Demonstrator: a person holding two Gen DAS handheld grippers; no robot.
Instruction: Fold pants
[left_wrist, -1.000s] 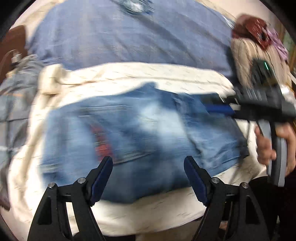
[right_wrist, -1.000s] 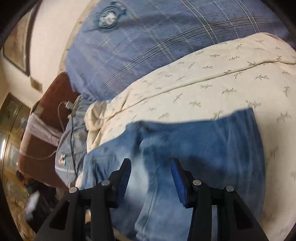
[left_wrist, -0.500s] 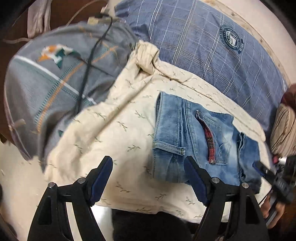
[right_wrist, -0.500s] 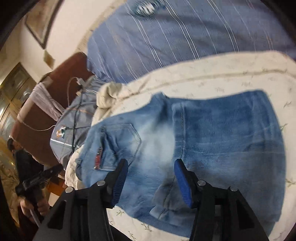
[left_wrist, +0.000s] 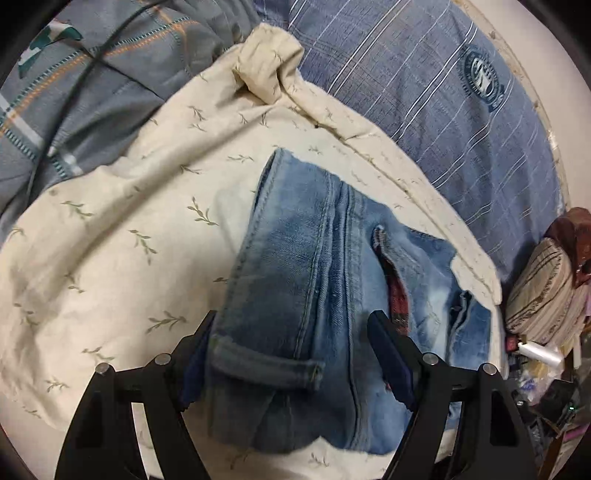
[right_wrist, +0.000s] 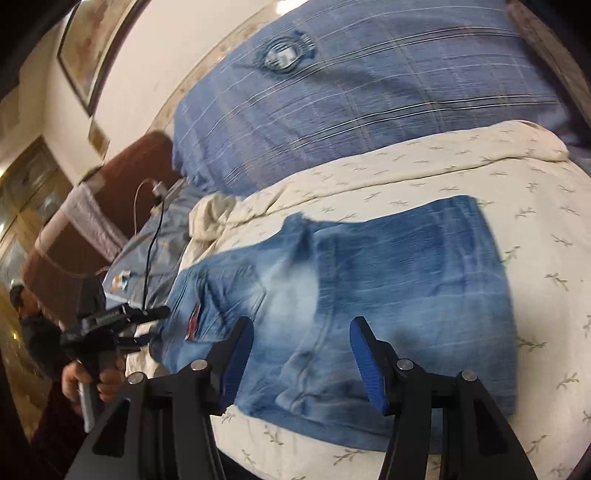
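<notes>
The folded blue jeans lie in a compact rectangle on a cream sheet with a leaf print. A back pocket with a red tag faces up. My left gripper is open, its jaws straddling the waistband end of the jeans, just above the cloth. My right gripper is open and empty, hovering over the near edge of the jeans. In the right wrist view the left gripper shows at the left end of the jeans, held by a hand.
A blue plaid pillow lies behind the sheet. A grey-blue quilt with a black cable lies at the left. A striped cushion and clutter sit at the right. A brown headboard and framed picture stand beyond.
My left gripper has moved in over the waistband end of the jeans, which now lies between its jaws. My right gripper has drawn back a little. The jeans stay folded.
</notes>
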